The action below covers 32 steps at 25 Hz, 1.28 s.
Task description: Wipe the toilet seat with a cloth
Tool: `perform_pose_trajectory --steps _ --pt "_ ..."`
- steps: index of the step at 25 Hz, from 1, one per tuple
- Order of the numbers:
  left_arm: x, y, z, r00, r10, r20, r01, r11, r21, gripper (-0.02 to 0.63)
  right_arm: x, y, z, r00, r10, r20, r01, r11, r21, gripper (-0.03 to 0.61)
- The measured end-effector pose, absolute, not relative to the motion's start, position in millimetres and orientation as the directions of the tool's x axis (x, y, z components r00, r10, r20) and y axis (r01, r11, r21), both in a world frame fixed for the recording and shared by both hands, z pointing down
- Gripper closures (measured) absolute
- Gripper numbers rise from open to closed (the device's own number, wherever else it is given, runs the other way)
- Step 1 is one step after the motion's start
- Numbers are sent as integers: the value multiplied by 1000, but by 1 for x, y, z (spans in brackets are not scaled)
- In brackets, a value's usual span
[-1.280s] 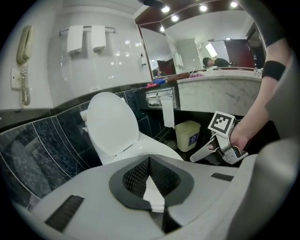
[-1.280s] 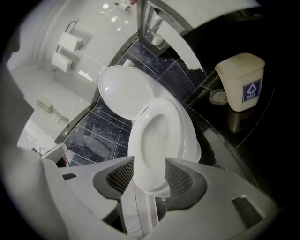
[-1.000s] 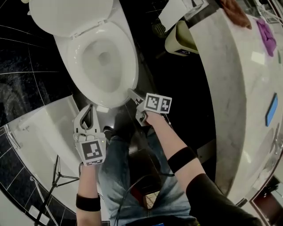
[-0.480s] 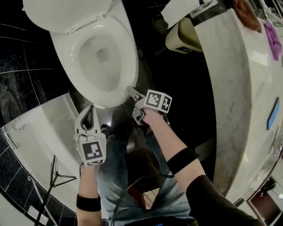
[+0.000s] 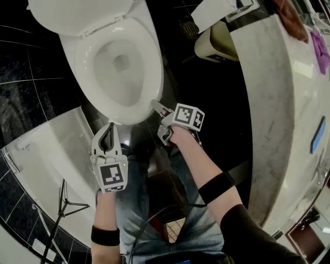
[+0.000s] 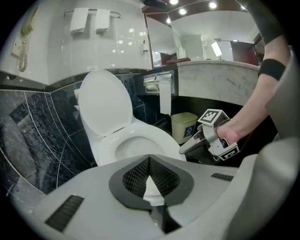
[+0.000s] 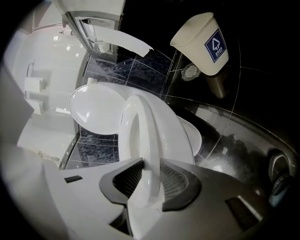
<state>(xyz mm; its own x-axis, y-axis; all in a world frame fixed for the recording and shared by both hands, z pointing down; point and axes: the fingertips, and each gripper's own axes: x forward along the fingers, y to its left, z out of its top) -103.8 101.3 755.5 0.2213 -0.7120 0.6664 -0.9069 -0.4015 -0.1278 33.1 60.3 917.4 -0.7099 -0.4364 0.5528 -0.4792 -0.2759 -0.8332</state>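
Pinching the near right rim of the toilet seat (image 5: 150,77) with the right gripper (image 5: 156,106), just closed down onto it. Hard to make out from the head view, plain in the right gripper view. Hovering near and left with the left gripper (image 5: 109,126), pressed together, empty. Cut off at the far right edge: a purple cloth (image 5: 319,47) on the marble surface (image 5: 263,103).

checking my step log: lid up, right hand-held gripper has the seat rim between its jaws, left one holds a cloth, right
No: the left hand-held gripper holds no cloth; the left gripper view shows its jaws shut on nothing. The rest stands: the lid is up, and the right hand-held gripper, whose jaws have just been closing, has the toilet seat rim between them.
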Motion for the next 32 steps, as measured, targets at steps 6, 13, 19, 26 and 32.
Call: perform_pose_trajectory --steps 6,13,19,26,32 --pt "-100 124 756 235 -676 699 -916 -394 -73 614 32 59 879 -736 -413 537 -456 -284 -843 470" --pt "-71 156 766 285 -583 761 -926 -373 61 614 27 49 818 -758 -413 505 -398 -321 -859 477" --pt "-54 141 780 297 -529 795 -947 -266 177 614 19 32 778 -781 -420 463 -358 -307 -882 472" --pt "-73 101 762 214 -595 775 -976 -99 193 614 16 21 756 -798 -417 435 -342 -281 -897 469" --pt "-82 78 722 155 -636 756 -985 -39 170 614 9 9 716 -855 -380 352 -320 -148 -936 456"
